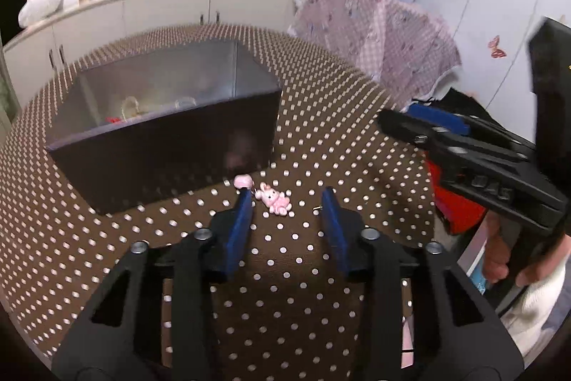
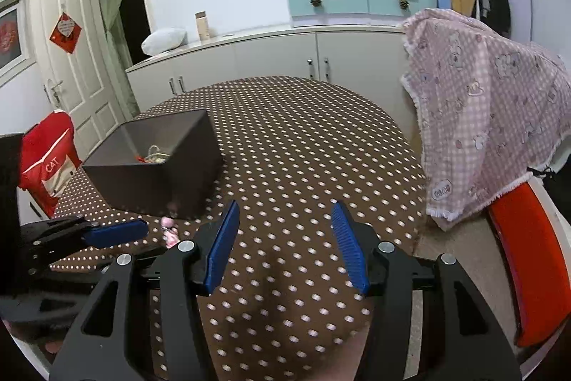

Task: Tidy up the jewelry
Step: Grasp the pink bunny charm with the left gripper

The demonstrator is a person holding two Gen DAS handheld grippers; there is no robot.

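A pink bunny charm (image 1: pixel 274 198) lies on the dotted brown tablecloth, just in front of a dark open box (image 1: pixel 167 152). A small pink piece (image 1: pixel 243 181) lies beside it at the box's corner. My left gripper (image 1: pixel 287 195) is open, its blue fingers either side of the charm and close above the table. The box holds pale and red jewelry (image 2: pixel 154 155). My right gripper (image 2: pixel 285 206) is open and empty over the table's near right part. In the right wrist view the charm (image 2: pixel 169 234) and box (image 2: pixel 157 167) sit at left, beside the left gripper's finger (image 2: pixel 114 233).
The oval table (image 2: pixel 303 138) has its edge close on the right. A pink checked cloth (image 2: pixel 492 102) drapes a chair at the right, with a red chair (image 2: pixel 528 259) near it. A red bag (image 2: pixel 46 163) stands left. White cabinets (image 2: pixel 271 60) stand behind.
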